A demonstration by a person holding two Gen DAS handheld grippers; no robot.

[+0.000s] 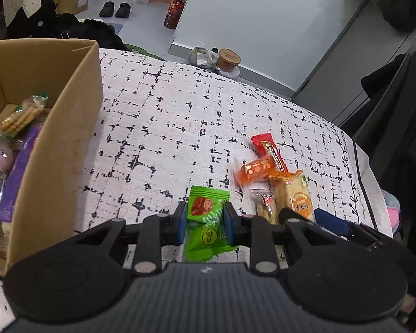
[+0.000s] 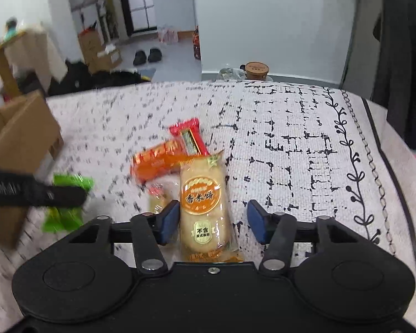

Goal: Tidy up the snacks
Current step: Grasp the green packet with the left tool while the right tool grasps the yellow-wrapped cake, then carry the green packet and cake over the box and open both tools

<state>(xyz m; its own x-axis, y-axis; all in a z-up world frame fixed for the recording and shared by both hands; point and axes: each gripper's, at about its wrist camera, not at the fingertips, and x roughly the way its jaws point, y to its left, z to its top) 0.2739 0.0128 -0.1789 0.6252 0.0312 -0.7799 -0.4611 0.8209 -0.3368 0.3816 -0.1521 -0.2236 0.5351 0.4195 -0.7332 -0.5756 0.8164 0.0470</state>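
Observation:
My left gripper (image 1: pixel 205 217) is shut on a green snack packet (image 1: pixel 205 238), held just above the patterned tablecloth (image 1: pixel 166 127). To its left stands an open cardboard box (image 1: pixel 69 138) holding a biscuit pack (image 1: pixel 22 116) and a purple packet (image 1: pixel 16 172). My right gripper (image 2: pixel 213 219) straddles a tan rice-cracker packet (image 2: pixel 202 194); its left pad is near the wrapper, while a gap shows at the right pad. An orange packet (image 2: pixel 155 163), a red packet (image 2: pixel 190 137) and a small clear-wrapped snack (image 2: pixel 159 191) lie in a heap just beyond. The green packet (image 2: pixel 66 183) shows blurred at the left.
The tablecloth's right edge (image 2: pixel 374 127) has a vine border and drops off close to the heap. A brown lidded jar (image 1: pixel 228 59) and a plastic bag sit beyond the far edge. Dark clothing hangs at the right. Bare cloth lies between box and heap.

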